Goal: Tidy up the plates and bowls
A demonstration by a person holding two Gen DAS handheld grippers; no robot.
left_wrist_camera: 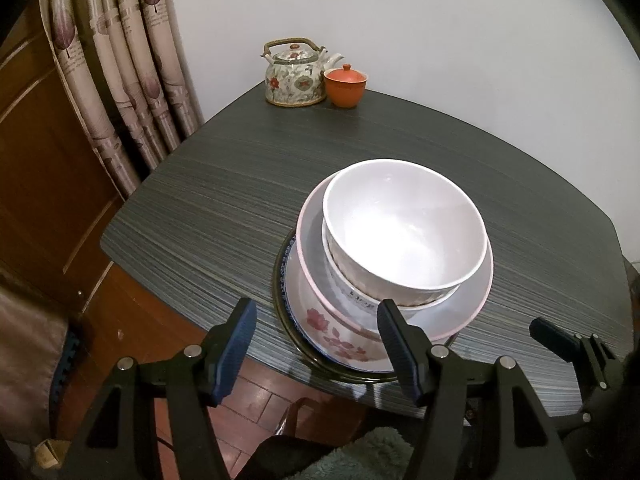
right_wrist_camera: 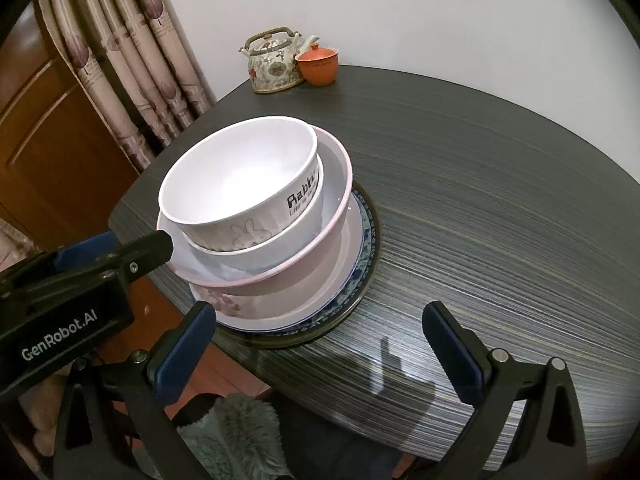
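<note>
A stack of dishes stands near the front edge of the dark table [left_wrist_camera: 208, 200]. On top is a white bowl [left_wrist_camera: 404, 236] [right_wrist_camera: 236, 184], nested in a second white bowl with a rabbit and lettering [right_wrist_camera: 256, 236]. Under them lie a pink-rimmed dish [left_wrist_camera: 460, 304] [right_wrist_camera: 320, 256], a flowered plate [left_wrist_camera: 336, 338] [right_wrist_camera: 256, 308], a blue-patterned plate [right_wrist_camera: 362, 264] and a dark glass plate [left_wrist_camera: 282, 320]. My left gripper [left_wrist_camera: 318, 344] hovers open just in front of the stack, holding nothing. My right gripper [right_wrist_camera: 320, 352] is open and empty over the table edge, to the right of the stack.
A floral teapot [left_wrist_camera: 294, 74] [right_wrist_camera: 274, 64] and an orange lidded cup [left_wrist_camera: 346, 86] [right_wrist_camera: 318, 64] stand at the table's far corner by the white wall. A curtain [left_wrist_camera: 120, 80] and a wooden door [left_wrist_camera: 40, 160] are at the left. Fuzzy grey fabric [right_wrist_camera: 232, 436] lies below the table edge.
</note>
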